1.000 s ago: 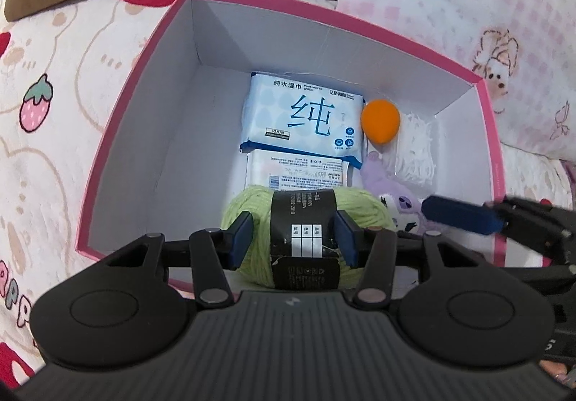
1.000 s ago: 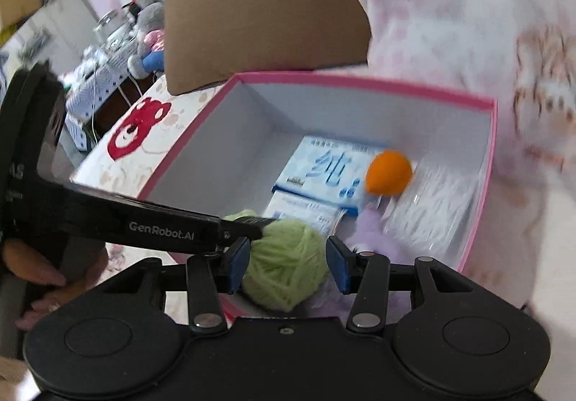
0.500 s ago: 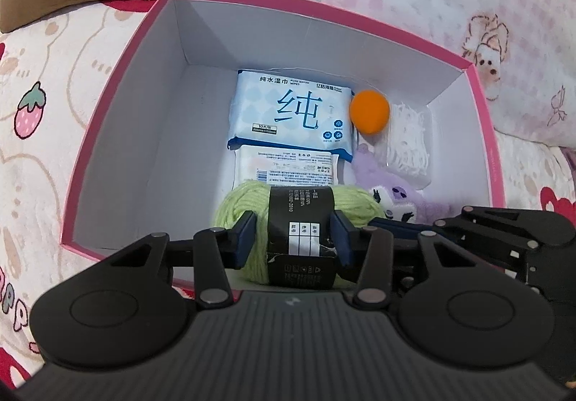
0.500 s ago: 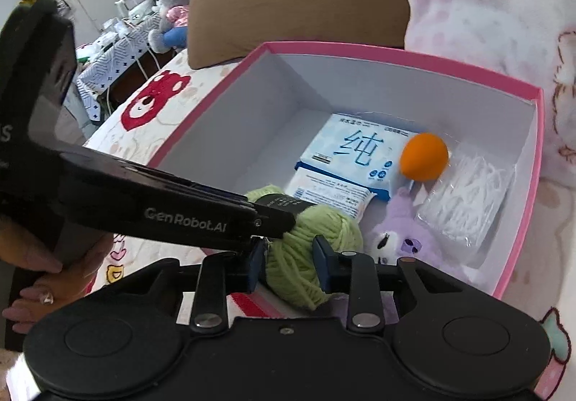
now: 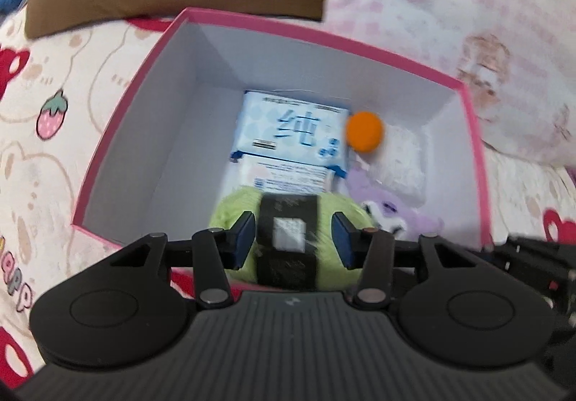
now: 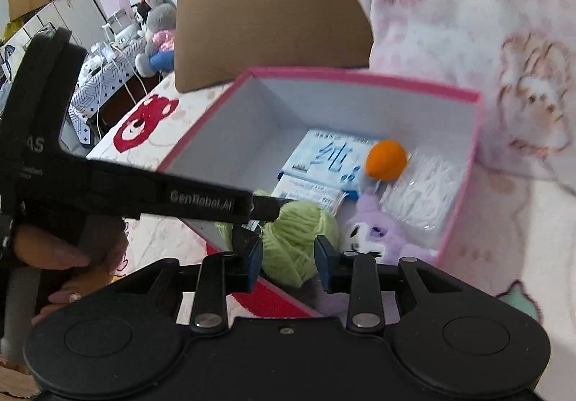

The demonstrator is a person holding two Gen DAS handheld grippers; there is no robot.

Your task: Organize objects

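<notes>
Between my left gripper's [image 5: 291, 239] pads sits the green yarn ball [image 5: 288, 231], black label band facing the camera; pads are pressed into the wool on both sides, so I read that gripper as closed on it, part-way shut around the ball's width. Ball hangs over the near rim of the pink box [image 5: 136, 77], at the near end, directly ahead of the left fingers. Long axis of the skein runs side to side across the fingers, band wrapped around its middle. Right gripper [image 6: 288, 262] is further back and empty: jaws stand moderately apart, and the yarn ball [image 6: 298, 239] shows through the gap without touching either pad. Left is clearly the nearer hand; my judgement is the next move is a short lowering and release into the free floor on the box's left side. Already inside: wet-wipe pack [image 5: 291, 131], a second smaller pack [image 5: 288, 178] below it, orange ball [image 5: 364, 131], clear bag of white floss picks [image 5: 403, 163], purple plush toy [image 5: 396, 217]. Hidden: the ball's underside and whether it rests on the box floor or rim, I cannot tell. Left view is motion-blurred; label print unreadable. Left gripper's arm crosses the right view and covers the box's near-left corner.
</notes>
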